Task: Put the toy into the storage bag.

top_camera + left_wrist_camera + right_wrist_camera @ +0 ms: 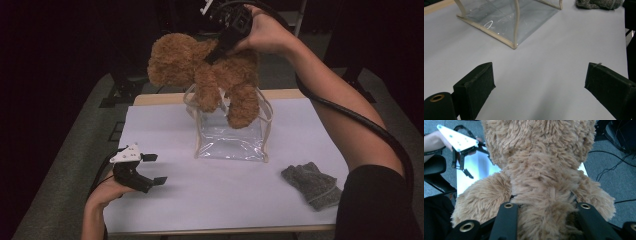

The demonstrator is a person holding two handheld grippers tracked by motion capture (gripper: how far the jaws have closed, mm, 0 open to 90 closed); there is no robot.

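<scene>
The right tongs point(212, 54) are clamped on the teddy bear point(210, 70) at its back, holding it in the air above the clear bag point(232, 132), which stands open near the middle of the worktop point(165, 130); one leg hangs down into the mouth of the bag. The left tongs point(154, 169) rest near the front left corner with their jaws spread wide and nothing between them. The likely trouble is that the bear is bulkier than the opening: lowered as it hangs, its head and arms could catch on the rim, and with nothing steadying the flimsy bag it may fold, tip or slide. The grip bites mostly into plush, so the bear could also twist or slip free. The high view shows the bear over the bag and a grey cloth point(311, 184) lying well to the right. The right gripper view shows both jaws sunk into the fur point(541, 195). The left gripper view shows the bag's near corner point(514, 46) and its trim up close.
</scene>
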